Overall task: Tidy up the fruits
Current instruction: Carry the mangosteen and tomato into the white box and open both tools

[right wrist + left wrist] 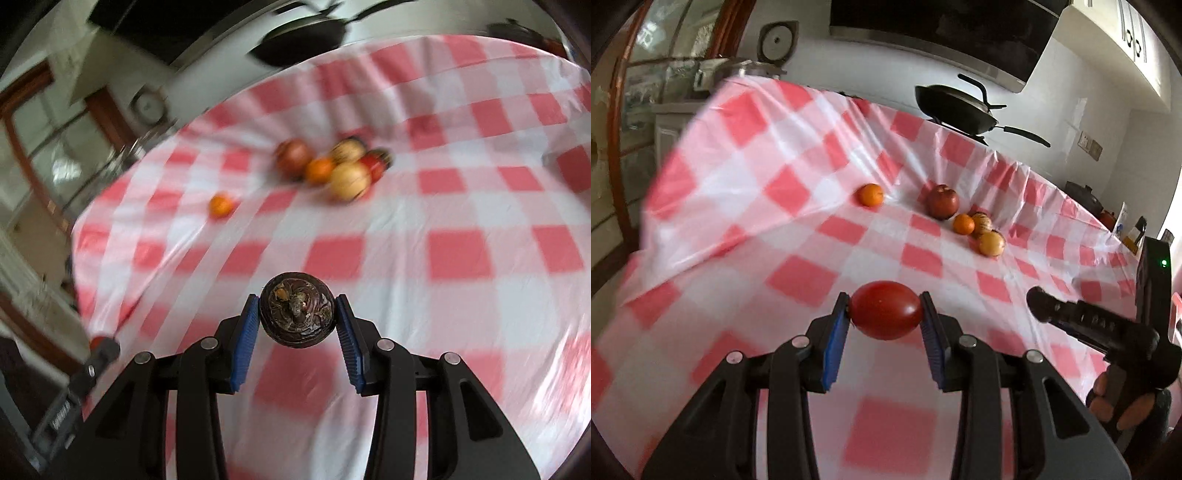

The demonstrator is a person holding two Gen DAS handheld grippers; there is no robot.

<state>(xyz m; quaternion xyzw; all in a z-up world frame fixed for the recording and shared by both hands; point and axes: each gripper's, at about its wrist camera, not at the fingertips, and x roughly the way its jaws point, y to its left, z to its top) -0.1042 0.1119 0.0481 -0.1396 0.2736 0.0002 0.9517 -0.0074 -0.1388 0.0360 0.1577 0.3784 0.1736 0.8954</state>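
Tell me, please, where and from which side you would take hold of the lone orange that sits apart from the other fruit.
Grip the lone orange across its widest middle, coming from above or its open near-left side. It is round and sits clear on the tablecloth, apart from the apple. Both tools are full, so one must unload first.

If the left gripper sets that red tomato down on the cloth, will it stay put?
Probably not reliably. The tomato looks smooth, glossy and egg-shaped, so it may roll. The checked tablecloth is shiny and wrinkled, likely giving little grip. The left gripper holds it at its ends.
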